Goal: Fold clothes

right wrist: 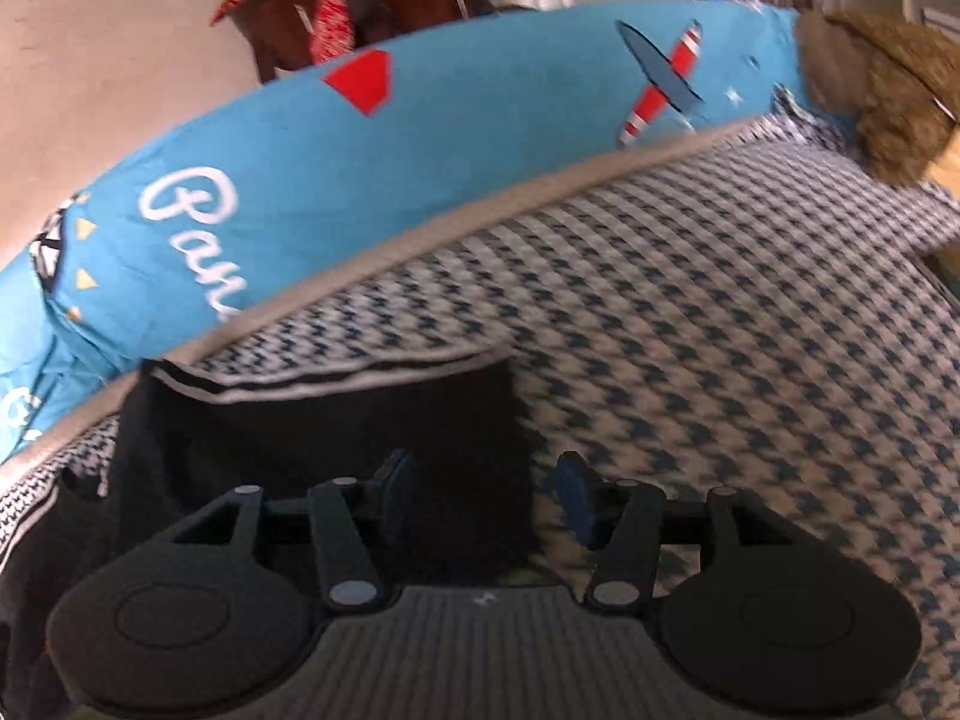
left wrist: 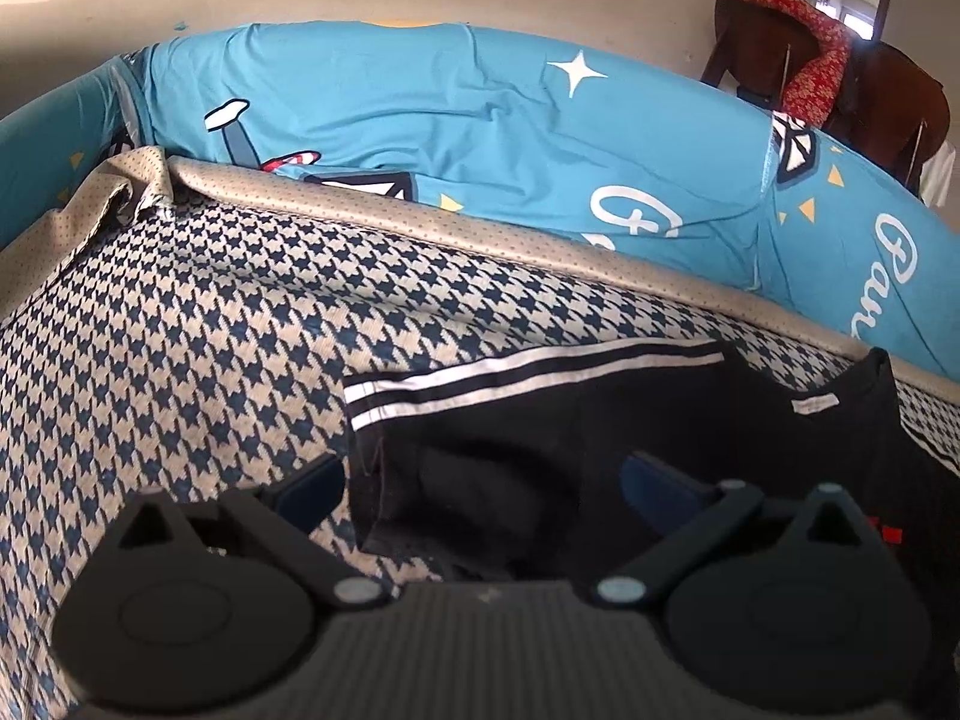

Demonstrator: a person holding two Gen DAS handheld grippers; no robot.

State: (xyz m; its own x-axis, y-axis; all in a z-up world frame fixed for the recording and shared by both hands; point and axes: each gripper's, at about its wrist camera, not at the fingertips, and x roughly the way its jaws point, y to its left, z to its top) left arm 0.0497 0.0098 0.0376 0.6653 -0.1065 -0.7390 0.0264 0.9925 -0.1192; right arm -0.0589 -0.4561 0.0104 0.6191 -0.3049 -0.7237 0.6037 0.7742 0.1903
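The left gripper (left wrist: 480, 480) stands wide open above the black garment (left wrist: 540, 450), which lies on the houndstooth mat (left wrist: 180, 360). Its left finger (left wrist: 312, 489) is over the mat just beside the garment's sleeve end, and its right finger (left wrist: 654, 483) is over the black cloth; neither pad presses on the fabric, though whether a fingertip brushes it cannot be told. The right gripper (right wrist: 486, 492) stands about half open with nothing between its pads: its left finger (right wrist: 396, 489) is over the garment (right wrist: 330, 432) and its right finger (right wrist: 573, 492) is over the bare mat (right wrist: 720, 330), so the garment's edge runs between them. The right wrist view is blurred. The garment carries white stripes (left wrist: 528, 375) along its far edge, toward the tan border of the mat. Behind the mat lies a blue printed sheet (left wrist: 480, 138) with white cursive lettering (right wrist: 192, 234) that reads roughly "Pan", the remainder being cut off. Further lettering (left wrist: 900, 276) on the sheet is only partly legible. A small white label (left wrist: 814, 404) on the garment bears no readable text.
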